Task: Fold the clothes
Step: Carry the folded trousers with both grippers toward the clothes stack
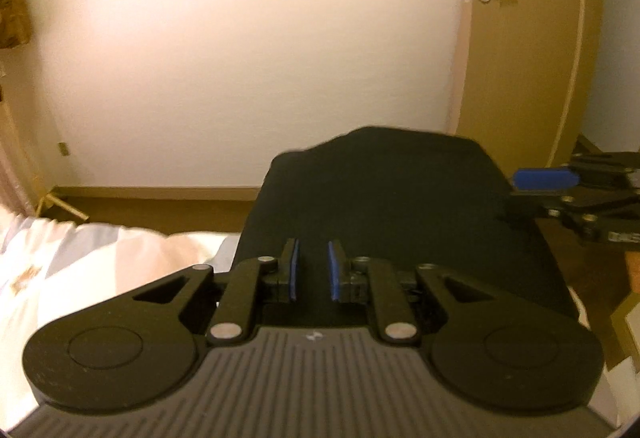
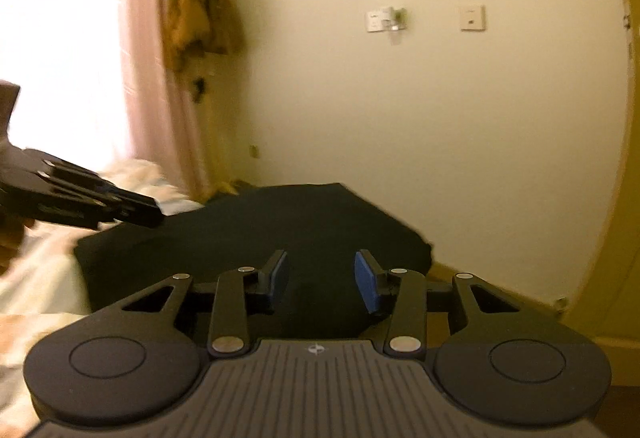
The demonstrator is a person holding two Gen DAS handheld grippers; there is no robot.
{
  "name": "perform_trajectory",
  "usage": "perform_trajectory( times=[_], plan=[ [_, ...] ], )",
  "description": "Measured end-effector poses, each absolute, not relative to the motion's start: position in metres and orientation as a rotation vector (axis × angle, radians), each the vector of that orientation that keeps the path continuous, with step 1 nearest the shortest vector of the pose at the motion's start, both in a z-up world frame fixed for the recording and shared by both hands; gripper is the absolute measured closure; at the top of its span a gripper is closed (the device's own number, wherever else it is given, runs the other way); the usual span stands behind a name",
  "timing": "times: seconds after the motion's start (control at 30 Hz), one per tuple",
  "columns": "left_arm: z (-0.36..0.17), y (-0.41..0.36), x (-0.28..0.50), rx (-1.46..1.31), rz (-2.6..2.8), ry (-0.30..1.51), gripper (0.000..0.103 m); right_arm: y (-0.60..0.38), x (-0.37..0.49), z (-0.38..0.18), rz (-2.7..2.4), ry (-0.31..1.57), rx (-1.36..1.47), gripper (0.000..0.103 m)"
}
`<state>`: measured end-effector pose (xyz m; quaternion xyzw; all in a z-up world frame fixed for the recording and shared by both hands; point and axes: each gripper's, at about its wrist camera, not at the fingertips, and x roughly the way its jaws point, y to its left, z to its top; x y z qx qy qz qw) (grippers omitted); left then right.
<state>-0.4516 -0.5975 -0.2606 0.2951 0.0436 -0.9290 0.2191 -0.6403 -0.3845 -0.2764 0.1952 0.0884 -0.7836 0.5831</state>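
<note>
Lying across the lower middle of both wrist views, the black garment [image 1: 392, 206] rests flat on the bed [image 1: 80, 258], already squared into a rough rectangle with no sleeves or collar showing. From the left gripper [image 1: 312, 270] it stretches straight ahead: the near edge sits under the blue pads and the cloth runs away up the frame towards the wall [image 1: 240, 78], so its long axis seems to point forward along that gripper's fingers, ending at a slightly humped far edge. The left gripper stands released, jaws narrowly apart with nothing between them, hovering over the near hem. The right gripper [image 2: 322, 278] is also released, jaws parted wider and empty, poised above the near part of the same cloth; in its view the garment [image 2: 280, 230] spreads left and upward, its far corner in the centre of the frame. In the left view the right gripper [image 1: 546, 178] enters from the right edge, level with the garment's far right side. Both tools look about equally close to the cloth, the left square on the near short edge. My judgement is that the coming move depends on this: a further fold would carry the near edge forward along the long axis, each gripper taking one near corner
</note>
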Motion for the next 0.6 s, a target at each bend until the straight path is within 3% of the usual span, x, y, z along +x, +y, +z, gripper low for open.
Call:
perform_trajectory(
  times=[0.27, 0.4, 0.6],
  plan=[
    [-0.275, -0.586, -0.435, 0.747, -2.475, 0.242, 0.090, -0.366, -0.597, -0.291, -1.707, 0.354, 0.367, 0.061],
    [-0.283, -0.574, -0.443, 0.810, -2.456, 0.170, 0.091, -0.374, -0.596, -0.313, -1.718, 0.465, 0.424, 0.060],
    [-0.262, -0.567, -0.436, 0.738, -2.459, 0.169, 0.091, -0.373, -0.598, -0.309, -1.725, 0.482, 0.456, 0.059]
  ],
)
